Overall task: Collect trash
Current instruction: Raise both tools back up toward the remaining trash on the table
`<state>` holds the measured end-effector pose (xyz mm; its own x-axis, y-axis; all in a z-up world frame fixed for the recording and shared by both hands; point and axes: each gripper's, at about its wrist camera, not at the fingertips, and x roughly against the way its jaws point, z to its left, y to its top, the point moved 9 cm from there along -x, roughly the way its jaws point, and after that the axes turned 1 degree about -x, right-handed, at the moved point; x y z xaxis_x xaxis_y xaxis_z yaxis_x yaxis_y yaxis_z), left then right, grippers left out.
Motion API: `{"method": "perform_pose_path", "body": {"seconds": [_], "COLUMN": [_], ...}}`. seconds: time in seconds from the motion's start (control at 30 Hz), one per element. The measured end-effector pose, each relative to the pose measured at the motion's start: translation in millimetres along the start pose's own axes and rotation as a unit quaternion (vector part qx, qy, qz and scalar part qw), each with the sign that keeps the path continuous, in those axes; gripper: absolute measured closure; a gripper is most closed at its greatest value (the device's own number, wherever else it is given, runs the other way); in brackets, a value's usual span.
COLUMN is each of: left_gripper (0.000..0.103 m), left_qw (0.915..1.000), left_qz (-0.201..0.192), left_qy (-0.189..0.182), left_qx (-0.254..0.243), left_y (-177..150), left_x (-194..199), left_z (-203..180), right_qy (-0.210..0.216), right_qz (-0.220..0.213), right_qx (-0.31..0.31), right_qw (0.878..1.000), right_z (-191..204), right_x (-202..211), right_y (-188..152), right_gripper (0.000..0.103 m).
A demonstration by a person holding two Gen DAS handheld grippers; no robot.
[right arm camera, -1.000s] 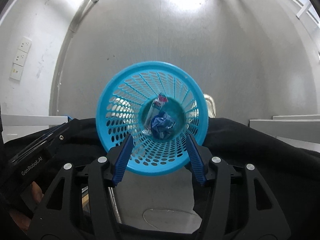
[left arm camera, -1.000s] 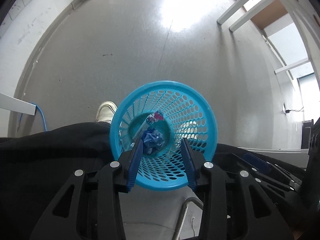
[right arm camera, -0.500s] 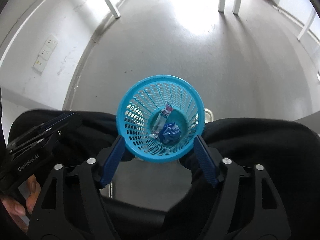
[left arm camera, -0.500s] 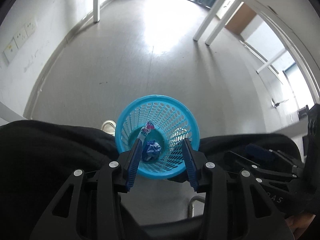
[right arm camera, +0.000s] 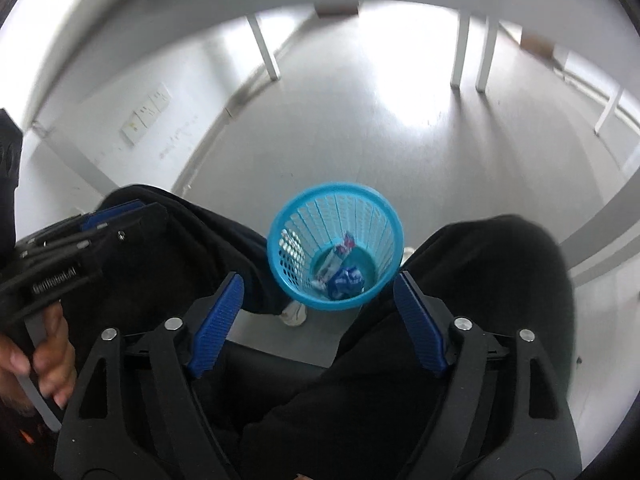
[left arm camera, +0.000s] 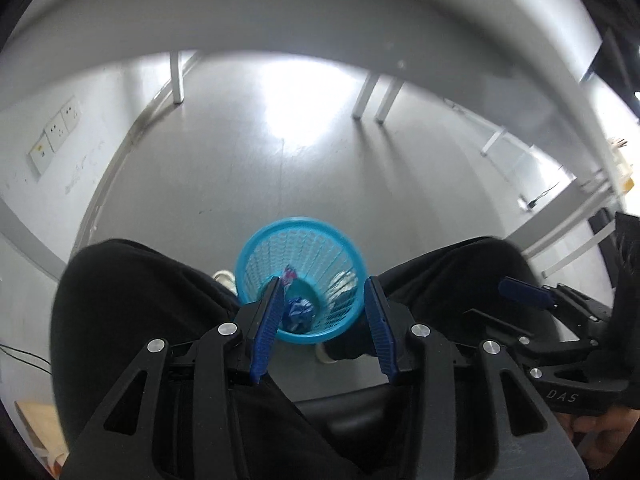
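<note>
A blue plastic mesh basket (left arm camera: 340, 240) stands on the grey floor between the person's legs; it also shows in the right wrist view (right arm camera: 380, 208). In it lie a crumpled blue wrapper (left arm camera: 299, 312) (right arm camera: 346, 282) and a white and red wrapper (right arm camera: 334, 258) (left arm camera: 289, 274). My left gripper (left arm camera: 322, 294) is open and empty, high above the basket. My right gripper (right arm camera: 320, 294) is open wide and empty, also high above it. Each gripper shows in the other's view, at the right (left arm camera: 560, 320) and at the left (right arm camera: 80, 248).
The person's black trousers (left arm camera: 140, 300) flank the basket, with white shoes (right arm camera: 294, 314) on the floor. A white table edge (left arm camera: 320, 20) arcs across the top. White table legs (right arm camera: 468, 52) stand farther back. Wall sockets (left arm camera: 56, 136) are on the left wall.
Both grippers have risen well away from the basket, which now looks much smaller. The right gripper's jaws have opened wider. The table edge has come into view at the top.
</note>
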<state>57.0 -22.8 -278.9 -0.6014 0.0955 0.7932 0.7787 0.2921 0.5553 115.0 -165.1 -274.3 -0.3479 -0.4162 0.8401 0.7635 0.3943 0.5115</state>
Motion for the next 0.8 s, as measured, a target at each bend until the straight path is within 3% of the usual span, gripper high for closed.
{"method": "perform_pose_path", "body": {"seconds": [0.23,0.47,0.8], "left_gripper": [0.059,0.057,0.053], "left_qw": [0.9961,0.9882,0.9782], "left_qz": [-0.078,-0.134,-0.177], "left_qy": [-0.013,-0.018,0.002], "left_qx": [-0.040,-0.072,-0.108], "left_y": [22,69,156], "left_x": [70,118,146], "left_z": [-17,-23,-42], "right_qy": [-0.006,-0.020,-0.023], "right_qz": [-0.096,-0.176,-0.215], "right_qx": [0.029,0.030,0.008], "right_qw": [0.995,0.984,0.976], "right_z": [9,0,-17], "right_x": [72,132,149], "right_y": [30,82,163], "right_gripper": [0.022,0.018,0.016]}}
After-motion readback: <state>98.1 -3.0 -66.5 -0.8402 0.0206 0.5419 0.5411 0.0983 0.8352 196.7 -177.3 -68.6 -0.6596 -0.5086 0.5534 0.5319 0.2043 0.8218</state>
